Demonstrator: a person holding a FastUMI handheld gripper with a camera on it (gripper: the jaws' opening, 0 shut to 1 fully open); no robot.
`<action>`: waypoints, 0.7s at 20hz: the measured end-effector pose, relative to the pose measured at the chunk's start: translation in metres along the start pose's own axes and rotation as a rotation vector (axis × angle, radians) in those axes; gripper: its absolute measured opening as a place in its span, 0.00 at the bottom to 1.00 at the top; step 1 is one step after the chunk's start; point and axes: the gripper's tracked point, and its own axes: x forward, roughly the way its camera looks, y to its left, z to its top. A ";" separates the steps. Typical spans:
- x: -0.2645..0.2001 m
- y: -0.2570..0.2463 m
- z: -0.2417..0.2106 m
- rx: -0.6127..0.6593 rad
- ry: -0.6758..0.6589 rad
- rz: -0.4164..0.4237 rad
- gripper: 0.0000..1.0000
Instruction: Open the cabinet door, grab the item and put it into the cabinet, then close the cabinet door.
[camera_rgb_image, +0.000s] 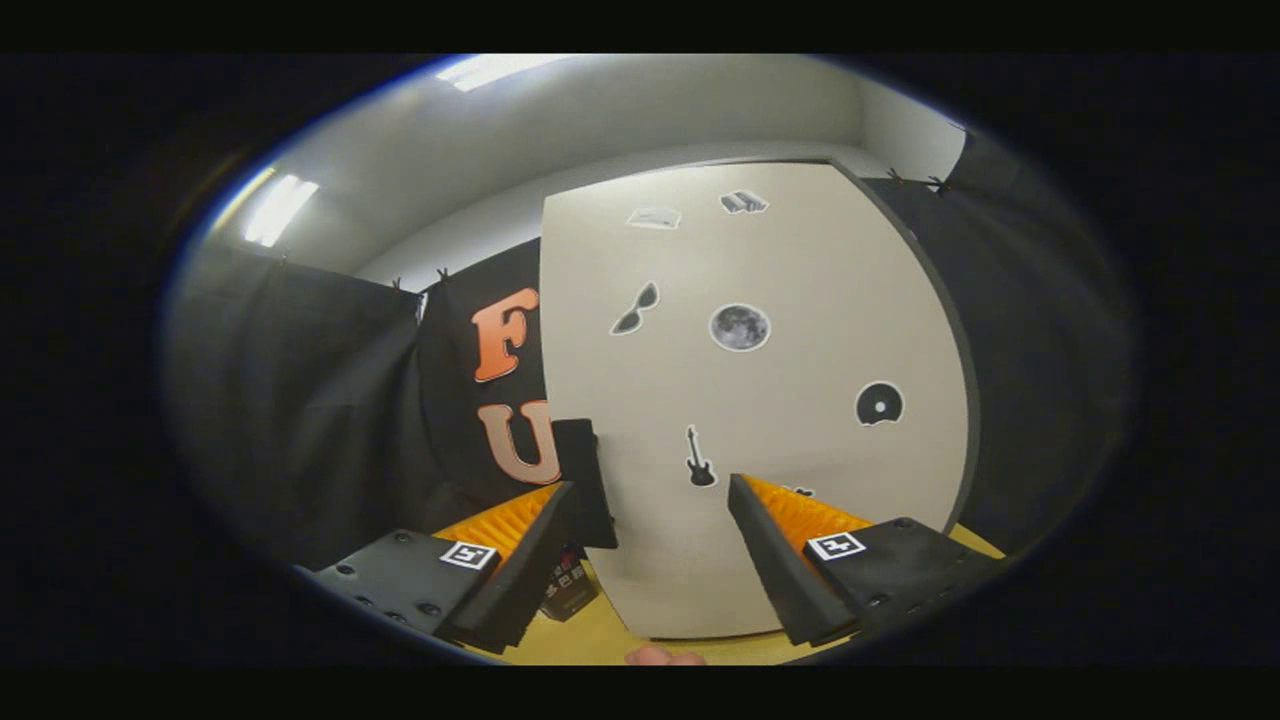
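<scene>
Gripper view: the tool is released, fingers spread wide with nothing between them, and it's pointing pretty much straight at the cabinet door. The door is a big pale panel standing just ahead of the fingers, its lower part showing in the gap between the two tips. It's covered in small stickers: a guitar right above the gap, a disc up beyond the right finger, a moon higher up in the middle, sunglasses next to the moon on the left, and two more little ones near the top that are too small for me to make out. A dark handle sits on the door's left edge, just beyond the left finger's tip. Below that, tucked right beside the left finger, there's a small dark box on the yellow surface, looks like the item, though I can't tell what it is exactly. A fingertip pokes in behind the tool.
</scene>
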 end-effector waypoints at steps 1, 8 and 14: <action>-0.012 -0.007 0.004 -0.015 -0.009 -0.013 0.97; -0.100 -0.058 0.022 -0.066 -0.034 -0.084 0.97; -0.173 -0.099 0.023 -0.108 -0.034 -0.140 0.97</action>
